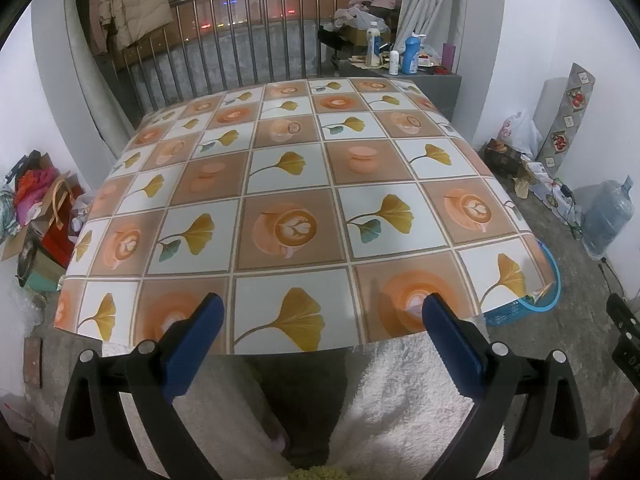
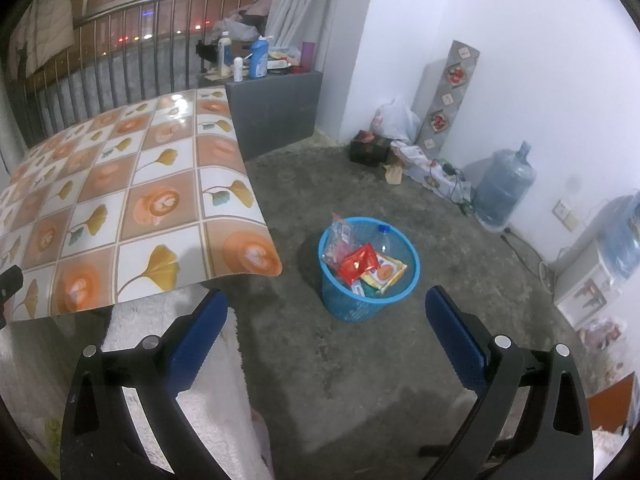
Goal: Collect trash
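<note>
Beside the patterned oilcloth table, the round blue plastic basket holds the wrappers; left gripper and right gripper both gape wide, empty, apparently finished.

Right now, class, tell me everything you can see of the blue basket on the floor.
The blue basket is round, looks like plastic, and has perforated mesh walls under a smooth rim. It stands upright on the grey concrete floor, just off the table's near right corner, touching nothing else. Inside lie a red wrapper, a yellow-and-white packet, clear packaging and a clear bottle with a blue cap. In the left wrist view only its edge peeks from behind the tablecloth.
</note>
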Demonstrator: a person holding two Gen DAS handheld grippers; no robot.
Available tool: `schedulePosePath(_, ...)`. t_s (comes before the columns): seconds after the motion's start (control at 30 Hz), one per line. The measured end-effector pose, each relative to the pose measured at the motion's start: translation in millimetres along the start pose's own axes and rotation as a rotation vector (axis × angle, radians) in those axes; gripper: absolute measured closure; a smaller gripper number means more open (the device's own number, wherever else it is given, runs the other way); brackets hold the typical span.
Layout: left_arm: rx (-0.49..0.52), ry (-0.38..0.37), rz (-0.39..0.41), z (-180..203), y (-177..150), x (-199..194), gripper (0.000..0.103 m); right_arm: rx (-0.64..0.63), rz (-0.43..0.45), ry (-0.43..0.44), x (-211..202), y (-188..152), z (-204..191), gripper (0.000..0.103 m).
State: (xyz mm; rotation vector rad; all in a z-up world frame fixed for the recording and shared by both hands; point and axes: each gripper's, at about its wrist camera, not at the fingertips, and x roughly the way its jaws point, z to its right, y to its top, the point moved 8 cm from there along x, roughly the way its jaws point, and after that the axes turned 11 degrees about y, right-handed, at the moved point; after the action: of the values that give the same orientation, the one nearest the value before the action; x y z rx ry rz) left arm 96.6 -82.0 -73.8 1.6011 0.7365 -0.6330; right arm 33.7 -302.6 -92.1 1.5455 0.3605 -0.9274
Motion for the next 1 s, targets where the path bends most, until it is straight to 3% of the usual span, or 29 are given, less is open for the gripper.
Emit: schedulePosePath(1.0,-0.003,0.003,0.002,-5,2,-1,0.006,-0.005,0.013,0.001,-4,7,-18,0.008)
